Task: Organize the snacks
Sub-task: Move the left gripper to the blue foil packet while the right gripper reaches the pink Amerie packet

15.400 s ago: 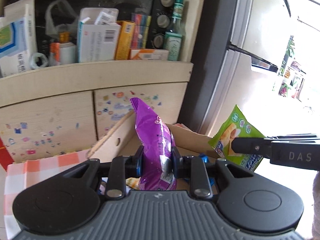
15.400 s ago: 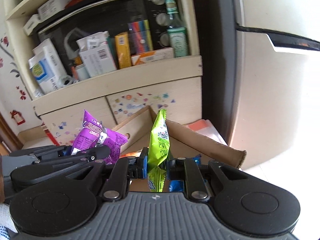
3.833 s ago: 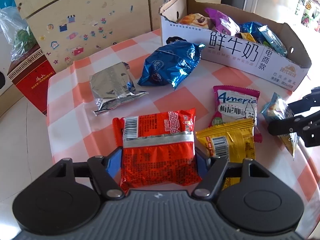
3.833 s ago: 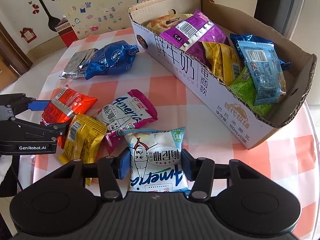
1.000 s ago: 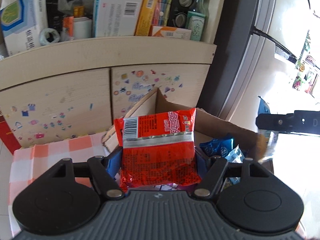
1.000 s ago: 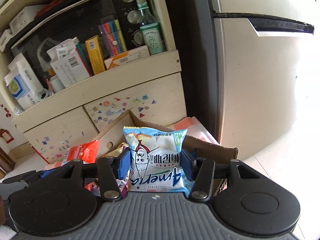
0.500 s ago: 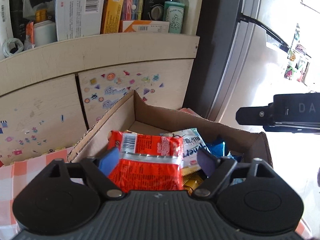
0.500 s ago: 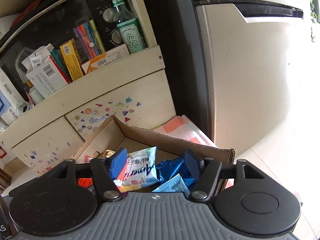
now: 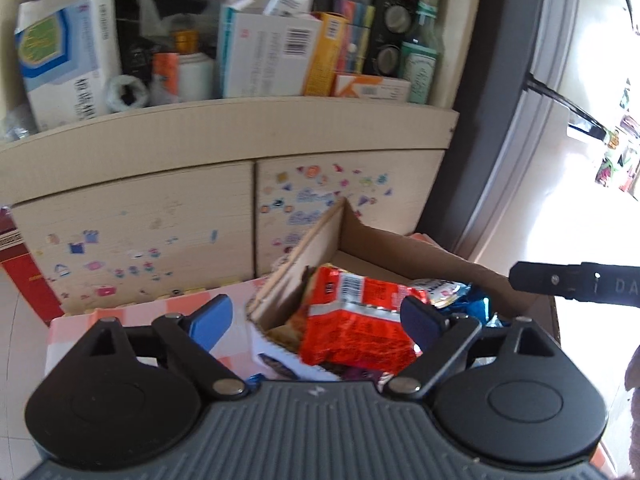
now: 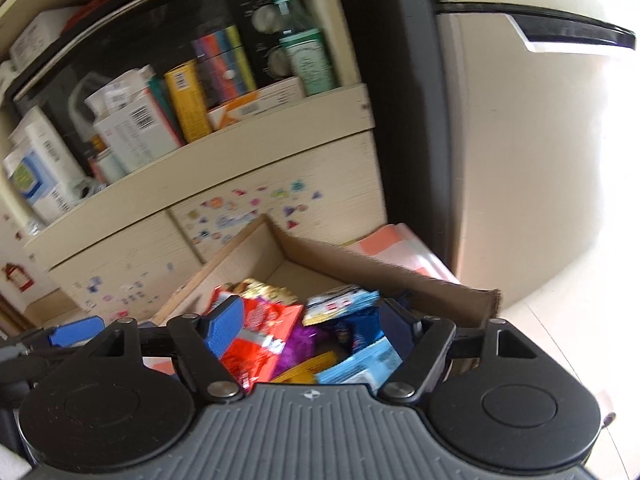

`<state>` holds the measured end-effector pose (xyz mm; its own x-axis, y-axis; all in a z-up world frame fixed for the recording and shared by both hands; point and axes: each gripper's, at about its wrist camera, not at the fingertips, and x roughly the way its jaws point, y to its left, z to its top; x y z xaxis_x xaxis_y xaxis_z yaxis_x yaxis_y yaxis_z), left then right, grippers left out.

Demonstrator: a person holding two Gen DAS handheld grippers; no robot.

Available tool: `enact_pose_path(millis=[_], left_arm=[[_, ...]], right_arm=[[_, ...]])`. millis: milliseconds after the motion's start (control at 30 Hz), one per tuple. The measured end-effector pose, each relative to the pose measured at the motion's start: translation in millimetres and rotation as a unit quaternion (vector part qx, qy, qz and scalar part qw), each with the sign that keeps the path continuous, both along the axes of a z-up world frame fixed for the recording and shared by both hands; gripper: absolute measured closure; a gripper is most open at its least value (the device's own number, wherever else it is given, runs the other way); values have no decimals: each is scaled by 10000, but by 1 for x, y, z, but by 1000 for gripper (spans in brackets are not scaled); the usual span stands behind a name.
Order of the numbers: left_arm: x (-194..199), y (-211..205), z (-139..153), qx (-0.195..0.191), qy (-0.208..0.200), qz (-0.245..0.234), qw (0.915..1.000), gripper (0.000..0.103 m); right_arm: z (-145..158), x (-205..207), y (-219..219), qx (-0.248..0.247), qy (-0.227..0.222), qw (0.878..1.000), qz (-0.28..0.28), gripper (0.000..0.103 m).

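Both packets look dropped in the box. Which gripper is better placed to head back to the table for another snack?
Left, probably. The left gripper hangs open at the cardboard box wall nearest the checked tablecloth. The right gripper, also open, sits over the box's middle, farther from the cloth.

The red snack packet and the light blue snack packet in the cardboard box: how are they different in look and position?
The red snack packet is red with a silver band, lying at the left end of the cardboard box. The light blue snack packet is pale blue and lies further right, nearer the camera. Both rest inside the box, released; neither gripper holds them.
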<state>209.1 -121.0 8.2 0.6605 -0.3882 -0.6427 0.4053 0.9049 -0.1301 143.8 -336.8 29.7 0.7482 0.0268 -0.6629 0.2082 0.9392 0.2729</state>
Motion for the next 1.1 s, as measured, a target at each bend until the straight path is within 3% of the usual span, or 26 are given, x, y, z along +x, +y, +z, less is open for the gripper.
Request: enact_pose_path(millis=[233, 700, 833, 1100], left_arm=[[-4, 27, -4, 417, -27, 191, 9989, 12], [0, 81, -24, 492, 460, 496, 9965, 12], [3, 88, -28, 409, 595, 613, 9955, 12], [5, 82, -38, 319, 886, 539, 9941, 12]], right_arm=[[-5, 0, 26, -28, 105, 9982, 588, 21], [-31, -14, 85, 513, 846, 9814, 1648, 20], [-43, -16, 100, 689, 1164, 9750, 1762, 19], [-81, -14, 116, 891, 1945, 9664, 1424, 19]])
